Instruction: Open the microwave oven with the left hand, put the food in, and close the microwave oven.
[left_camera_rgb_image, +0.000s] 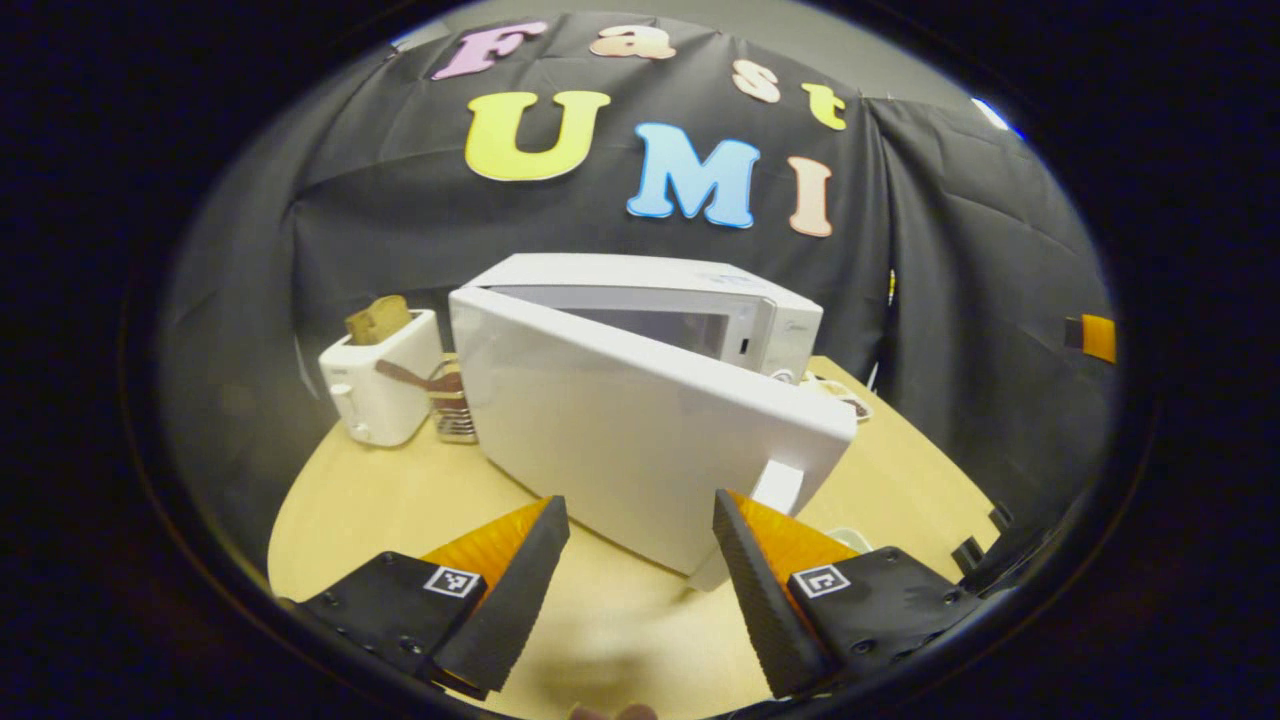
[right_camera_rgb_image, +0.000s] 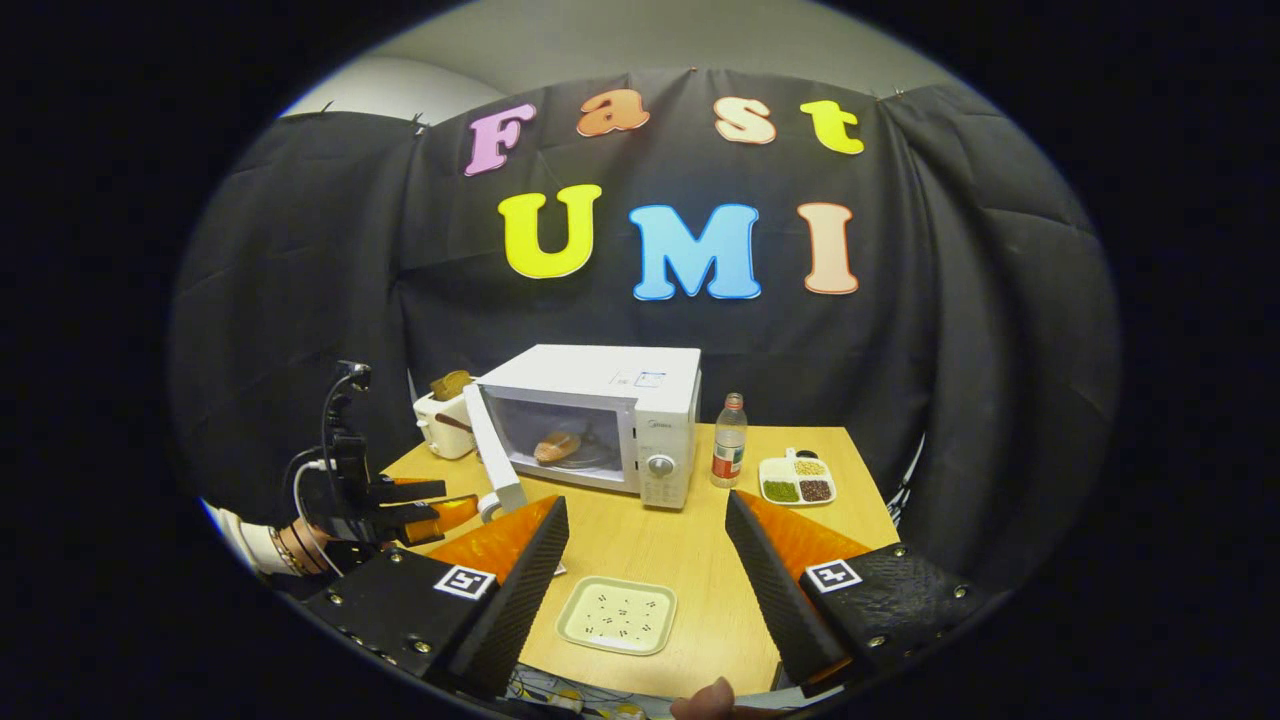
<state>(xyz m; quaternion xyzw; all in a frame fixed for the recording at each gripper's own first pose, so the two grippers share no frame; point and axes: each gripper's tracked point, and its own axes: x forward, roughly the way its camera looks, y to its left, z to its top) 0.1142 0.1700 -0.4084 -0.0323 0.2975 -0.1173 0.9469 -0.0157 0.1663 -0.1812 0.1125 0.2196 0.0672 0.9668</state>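
Observation:
The white microwave (right_camera_rgb_image: 600, 415) stands at the back of the table, its door (right_camera_rgb_image: 493, 450) swung out to the left. A loaf of bread (right_camera_rgb_image: 557, 446) lies inside on the turntable. In the left gripper view the door (left_camera_rgb_image: 620, 420) is close in front, half open, its outer face toward me. My left gripper (left_camera_rgb_image: 640, 502) is open, fingers to either side of the door's lower edge and not pressing on it. The right gripper view shows that left gripper (right_camera_rgb_image: 425, 503) in a hand by the door's free edge. My right gripper (right_camera_rgb_image: 645, 503) hangs open and empty above the table's front.
A white toaster (left_camera_rgb_image: 380, 390) with a slice in it stands left of the microwave. An empty pale tray (right_camera_rgb_image: 617, 614) lies at the table's front. A bottle (right_camera_rgb_image: 729, 440) and a divided dish of grains (right_camera_rgb_image: 797, 480) sit right of the microwave.

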